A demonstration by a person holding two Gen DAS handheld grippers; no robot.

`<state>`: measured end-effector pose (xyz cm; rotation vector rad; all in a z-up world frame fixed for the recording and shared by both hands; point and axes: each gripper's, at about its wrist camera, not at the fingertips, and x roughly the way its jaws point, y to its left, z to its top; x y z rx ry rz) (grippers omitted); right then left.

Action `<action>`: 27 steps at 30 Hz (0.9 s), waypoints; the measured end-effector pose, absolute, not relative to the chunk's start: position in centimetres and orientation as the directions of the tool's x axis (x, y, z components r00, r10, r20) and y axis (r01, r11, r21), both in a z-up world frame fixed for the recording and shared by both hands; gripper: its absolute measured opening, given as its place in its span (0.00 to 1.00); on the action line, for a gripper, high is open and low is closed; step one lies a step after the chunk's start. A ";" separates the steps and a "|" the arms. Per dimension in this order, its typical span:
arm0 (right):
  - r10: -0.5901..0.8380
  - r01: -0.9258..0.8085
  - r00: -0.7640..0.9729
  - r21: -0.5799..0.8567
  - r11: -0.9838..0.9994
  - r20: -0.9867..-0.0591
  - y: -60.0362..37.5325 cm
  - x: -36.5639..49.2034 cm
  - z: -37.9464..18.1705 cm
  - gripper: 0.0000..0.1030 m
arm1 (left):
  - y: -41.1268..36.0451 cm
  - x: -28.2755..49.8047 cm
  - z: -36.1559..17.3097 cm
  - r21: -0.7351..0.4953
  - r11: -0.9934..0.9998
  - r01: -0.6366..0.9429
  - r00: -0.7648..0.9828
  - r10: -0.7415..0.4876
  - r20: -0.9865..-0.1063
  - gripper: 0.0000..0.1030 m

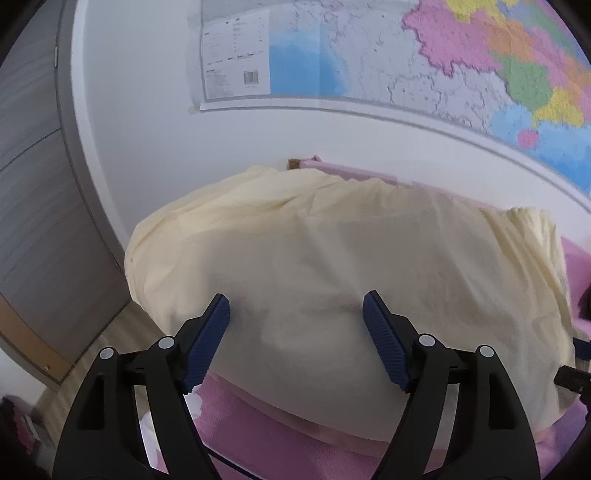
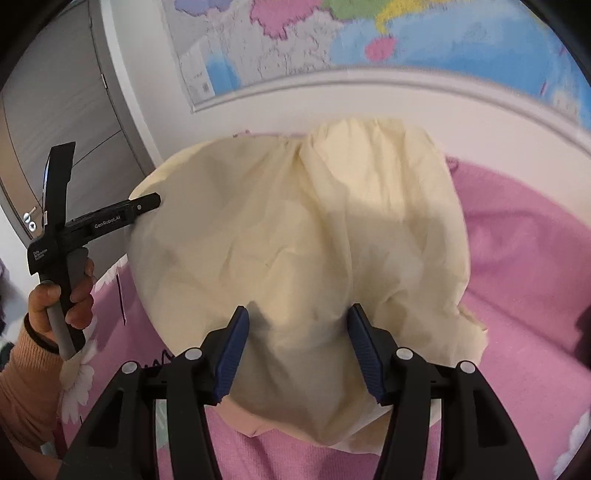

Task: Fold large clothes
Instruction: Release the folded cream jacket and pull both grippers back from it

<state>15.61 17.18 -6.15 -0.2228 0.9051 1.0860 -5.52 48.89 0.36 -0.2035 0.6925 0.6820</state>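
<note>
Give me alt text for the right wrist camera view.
A pale yellow garment lies spread on a pink bedcover, with the open right gripper above its near edge. At left, a hand holds the left gripper; a map hangs behind.

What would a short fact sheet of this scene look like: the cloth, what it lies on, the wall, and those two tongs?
cloth: pale yellow garment, spread out and wrinkled
surface: pink bedspread under the cloth
wall: coloured map above the bed
left tongs: open, nothing between the blue pads, above the cloth's near part
right tongs: open, holding nothing, above the cloth
hand: grips the left tongs' handle, orange sleeve
fold: cannot tell how far along
</note>
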 end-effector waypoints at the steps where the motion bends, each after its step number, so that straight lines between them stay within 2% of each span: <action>1: 0.668 -0.825 0.148 0.282 0.490 -0.729 17.2 15.9 -6.3 0.53 | 48.8 -5.5 0.2 0.062 0.764 -0.642 0.556 0.519 -0.649 0.78; 5: 0.665 -0.819 0.151 0.284 0.498 -0.731 17.0 15.6 -5.7 0.54 | 49.5 -5.3 -0.1 0.062 0.757 -0.651 0.535 0.515 -0.670 0.81; 7: 0.671 -0.813 0.151 0.295 0.502 -0.726 16.7 15.4 -5.2 0.59 | 49.0 -5.9 0.5 0.053 0.751 -0.658 0.541 0.521 -0.660 0.80; 9: 0.679 -0.811 0.157 0.300 0.503 -0.717 16.2 15.0 -4.6 0.59 | 48.4 -6.5 1.0 0.066 0.741 -0.668 0.536 0.541 -0.647 0.86; 10: 0.686 -0.812 0.160 0.300 0.500 -0.710 16.0 14.7 -4.2 0.60 | 47.9 -7.1 1.4 0.071 0.738 -0.671 0.539 0.552 -0.636 0.92; 11: 0.689 -0.815 0.169 0.294 0.500 -0.704 15.8 14.4 -3.8 0.61 | 47.5 -7.5 1.6 0.074 0.737 -0.672 0.543 0.557 -0.628 0.94; 14: 0.693 -0.824 0.185 0.274 0.496 -0.697 15.4 13.3 -3.1 0.63 | 46.2 -8.7 1.9 0.079 0.742 -0.666 0.547 0.558 -0.624 0.95; 16: 0.699 -0.829 0.201 0.260 0.494 -0.686 15.3 12.3 -2.6 0.69 | 45.1 -9.7 2.0 0.052 0.750 -0.660 0.564 0.539 -0.626 0.95; 20: 0.703 -0.830 0.218 0.251 0.499 -0.677 14.7 10.8 -2.2 0.69 | 43.1 -11.1 1.7 0.025 0.758 -0.651 0.576 0.516 -0.634 0.95; 24: 0.711 -0.825 0.236 0.250 0.507 -0.662 13.7 9.0 -2.2 0.79 | 40.8 -12.5 1.3 -0.011 0.753 -0.658 0.574 0.492 -0.655 0.95; 27: 0.712 -0.823 0.235 0.254 0.508 -0.662 13.4 7.8 -2.3 0.82 | 39.0 -13.3 1.0 -0.005 0.751 -0.660 0.565 0.492 -0.662 0.95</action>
